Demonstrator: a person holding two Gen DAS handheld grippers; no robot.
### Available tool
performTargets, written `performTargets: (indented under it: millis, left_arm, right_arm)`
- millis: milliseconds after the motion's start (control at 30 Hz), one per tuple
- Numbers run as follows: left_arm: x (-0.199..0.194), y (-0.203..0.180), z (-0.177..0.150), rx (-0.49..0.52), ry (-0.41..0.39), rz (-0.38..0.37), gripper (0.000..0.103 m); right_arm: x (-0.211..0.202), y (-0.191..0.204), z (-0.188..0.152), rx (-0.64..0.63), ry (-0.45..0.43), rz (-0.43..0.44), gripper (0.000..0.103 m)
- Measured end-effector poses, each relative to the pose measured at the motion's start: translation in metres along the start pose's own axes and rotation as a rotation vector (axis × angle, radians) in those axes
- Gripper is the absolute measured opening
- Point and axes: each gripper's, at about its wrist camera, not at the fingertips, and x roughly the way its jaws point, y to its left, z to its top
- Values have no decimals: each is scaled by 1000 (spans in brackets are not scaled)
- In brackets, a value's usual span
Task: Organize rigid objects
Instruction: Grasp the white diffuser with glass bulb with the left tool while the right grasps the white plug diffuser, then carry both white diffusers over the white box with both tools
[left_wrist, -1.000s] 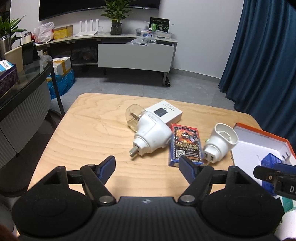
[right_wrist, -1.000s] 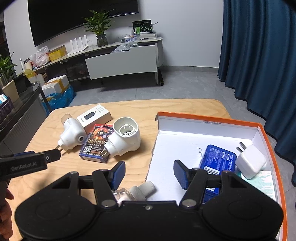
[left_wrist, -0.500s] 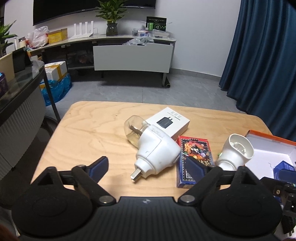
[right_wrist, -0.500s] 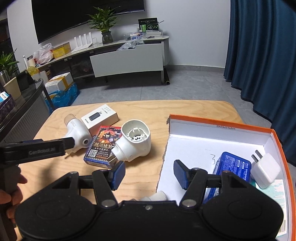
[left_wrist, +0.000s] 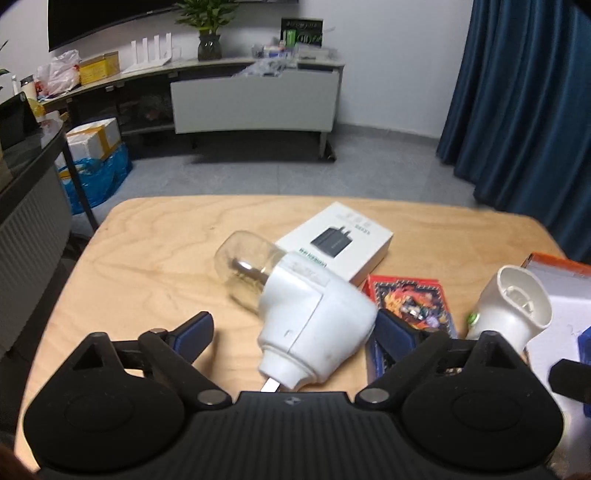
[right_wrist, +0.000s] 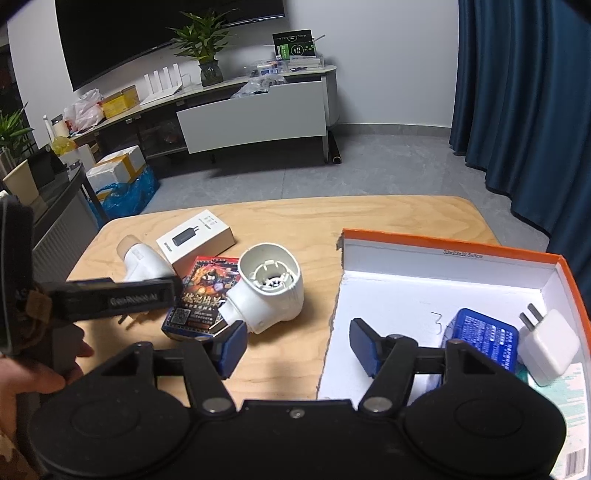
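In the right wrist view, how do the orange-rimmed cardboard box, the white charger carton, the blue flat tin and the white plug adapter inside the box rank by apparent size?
1. Orange-rimmed cardboard box
2. White charger carton and blue flat tin: alike; the tin is nearer and partly hidden, so unsure
3. White plug adapter

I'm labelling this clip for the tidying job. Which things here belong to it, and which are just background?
Job:
white plug-in device with clear cap
open-topped white device
card pack
charger box
orange-rimmed box
blue tin
white charger

Background:
potted plant
curtain
sideboard
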Motion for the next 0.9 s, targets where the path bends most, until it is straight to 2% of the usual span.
performTargets:
  millis: [33, 67, 267, 500, 600, 633, 767, 900]
  left_arm:
    - [-1, 2, 0, -11, -5, -33, 75]
    - [-3, 3, 0, -18, -6, -53, 67]
    - [-12, 7, -8, 0, -22, -29, 67]
    - [-34, 16, -14, -20, -47, -4, 67]
    - [-41, 18, -17, -27, -53, 7, 67]
    - [-44, 18, -20, -31, -56, 9, 67]
    - [-53, 22, -25, -55, -59, 7, 67]
    - [-65, 20, -30, -59, -69, 5, 67]
  right_arm:
    - [2, 1, 1, -1, -1, 3, 78]
    - [4, 2, 2, 1, 0, 5, 78]
    - [20, 9, 13, 38, 14, 34, 80]
    - [56, 20, 26, 62, 61, -5, 81]
    - [73, 20, 26, 79, 89, 11, 79]
    - [74, 19, 25, 82, 79, 20, 74]
    - [64, 23, 20, 47, 54, -3, 73]
    - [42, 21, 13, 54, 31, 19, 73]
